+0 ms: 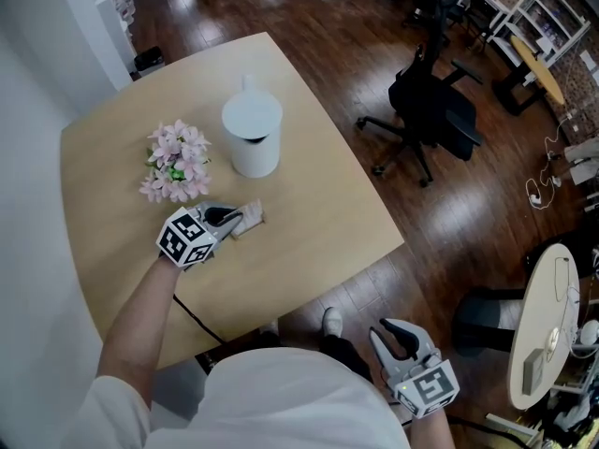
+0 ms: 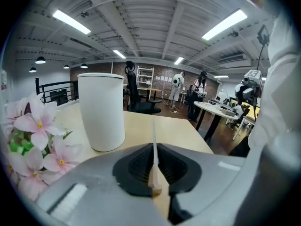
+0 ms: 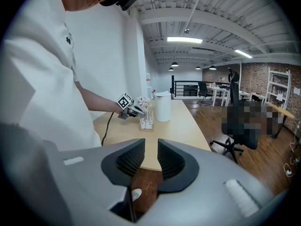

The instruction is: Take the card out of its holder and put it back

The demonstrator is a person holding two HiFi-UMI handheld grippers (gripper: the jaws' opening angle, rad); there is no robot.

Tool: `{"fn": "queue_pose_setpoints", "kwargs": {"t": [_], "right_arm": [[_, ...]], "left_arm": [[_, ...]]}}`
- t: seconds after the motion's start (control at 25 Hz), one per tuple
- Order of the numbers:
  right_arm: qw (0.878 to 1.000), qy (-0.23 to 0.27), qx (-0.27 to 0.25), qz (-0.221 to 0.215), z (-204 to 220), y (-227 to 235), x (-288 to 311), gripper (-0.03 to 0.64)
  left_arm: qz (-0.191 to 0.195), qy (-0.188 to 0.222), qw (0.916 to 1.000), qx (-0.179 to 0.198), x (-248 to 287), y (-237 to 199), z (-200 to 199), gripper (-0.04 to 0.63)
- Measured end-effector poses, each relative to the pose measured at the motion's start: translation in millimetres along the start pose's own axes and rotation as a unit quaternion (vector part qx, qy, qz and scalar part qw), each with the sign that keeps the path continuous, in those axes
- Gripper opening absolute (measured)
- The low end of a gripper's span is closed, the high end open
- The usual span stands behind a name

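**Left claw clenched on the card at its holder; right claw idle off the bench**

The left claw point(image 2: 154, 166) rests low on the pale wooden bench point(image 1: 318, 213), clenched on the thin white card point(image 2: 154, 140). In the left gripper view the card shows edge-on, pinched between the ribbed black pads. Its long axis runs straight out from the claw towards the far edge of the bench.

From the right gripper view, the card stands upright on the small light-wood card holder point(image 3: 146, 128), and the left claw has it by the near end. Whether its lower edge is seated in the slot or just clear of it cannot be told.

The white cylindrical lidded bin point(image 1: 253, 134) and the bunch of pink artificial flowers point(image 1: 176, 162) stand just beyond the holder. Both lie off to the left of the card's line.

The right claw point(image 3: 150, 161) is released, with its jaws apart and nothing but floor between them. It hangs below the bench edge at the person's side, well apart from the holder.

The left hand is much the nearer, and it already has the card. As I judge it, the coming move turns on keeping the card's lower edge parallel with the slot, whether it goes up or down. A tilt would jam the card or tip the light holder, which nothing steadies.
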State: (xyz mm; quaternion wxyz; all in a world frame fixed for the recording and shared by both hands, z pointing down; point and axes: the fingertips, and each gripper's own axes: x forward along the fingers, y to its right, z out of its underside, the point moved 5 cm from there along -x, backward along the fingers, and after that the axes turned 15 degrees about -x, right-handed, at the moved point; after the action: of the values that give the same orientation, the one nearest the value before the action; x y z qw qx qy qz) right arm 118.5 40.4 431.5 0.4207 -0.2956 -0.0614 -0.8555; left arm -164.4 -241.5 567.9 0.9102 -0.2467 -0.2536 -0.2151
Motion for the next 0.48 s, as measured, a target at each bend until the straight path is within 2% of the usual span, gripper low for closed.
{"fn": "queue_pose_setpoints", "kwargs": {"t": [0.28, 0.32, 0.44, 0.48], "right_arm": [[1.0, -0.015, 0.005, 0.0, -0.1, -11.2, -1.1, 0.091], [1.0, -0.016, 0.004, -0.001, -1.0, -13.2, -0.5, 0.091], [1.0, -0.019, 0.0, -0.006, -2.5, -18.7, 1.5, 0.091], [1.0, -0.019, -0.001, -0.006, -1.2, -20.0, 1.7, 0.091]], "left_arm": [[0.003, -0.004, 0.9999, 0.015, 2.8, -2.2, 0.2, 0.027], [0.004, -0.002, 0.9999, 0.014, 2.3, -2.8, 0.2, 0.037], [-0.004, 0.01, 0.9999, 0.006, -3.7, -7.7, -0.7, 0.136], [-0.008, 0.015, 0.9998, 0.005, -7.3, -8.7, -0.8, 0.135]]}}
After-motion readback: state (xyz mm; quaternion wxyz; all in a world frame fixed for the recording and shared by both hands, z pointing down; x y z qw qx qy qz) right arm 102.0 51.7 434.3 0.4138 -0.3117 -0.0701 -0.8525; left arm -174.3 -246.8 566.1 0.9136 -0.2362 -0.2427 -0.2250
